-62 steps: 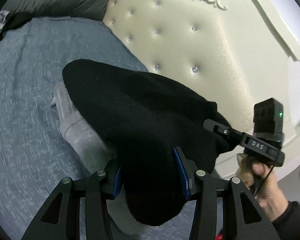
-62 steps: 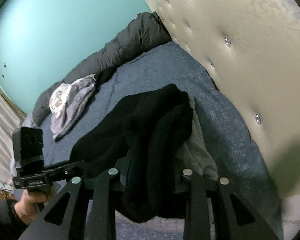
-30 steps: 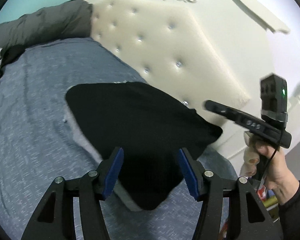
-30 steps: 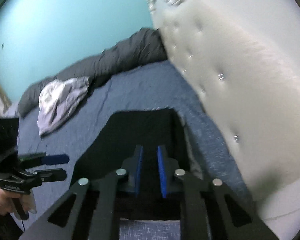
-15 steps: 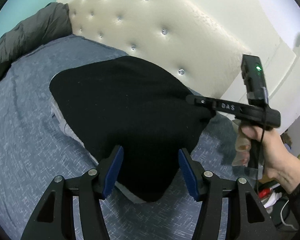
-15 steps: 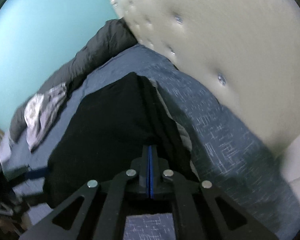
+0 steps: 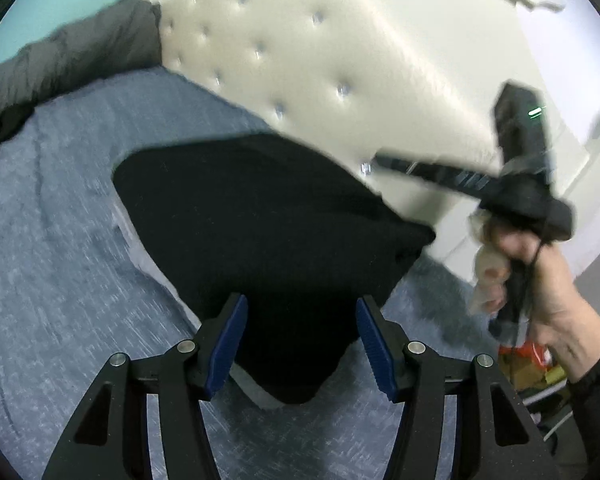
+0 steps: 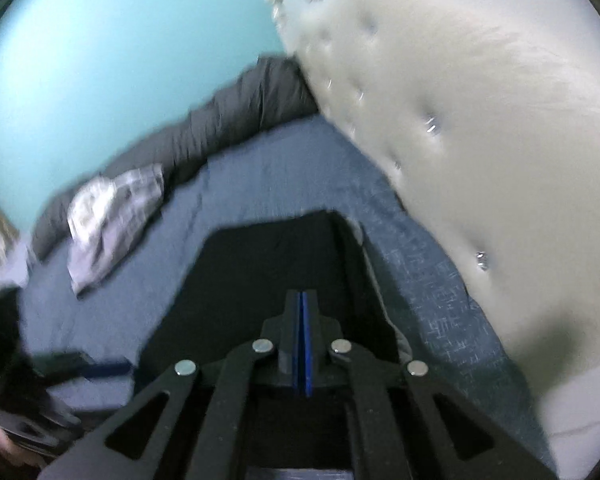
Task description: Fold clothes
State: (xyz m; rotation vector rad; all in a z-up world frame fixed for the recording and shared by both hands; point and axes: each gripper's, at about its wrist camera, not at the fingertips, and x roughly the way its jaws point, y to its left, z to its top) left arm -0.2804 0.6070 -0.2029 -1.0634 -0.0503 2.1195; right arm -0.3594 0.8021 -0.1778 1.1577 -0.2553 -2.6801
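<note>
With the left gripper (image 7: 300, 342) open and the right gripper (image 8: 302, 346) shut on nothing, a bump could mess the folded black top (image 7: 268, 232).

Each gripper is built of black matte linkage arms joined by round silver screws. Blue ribbed pads (image 7: 374, 344) are fitted to the finger insides. On the right gripper (image 7: 384, 159), a boxy black module with a green light is mounted. A black sleeve (image 7: 596, 384) is worn.
</note>
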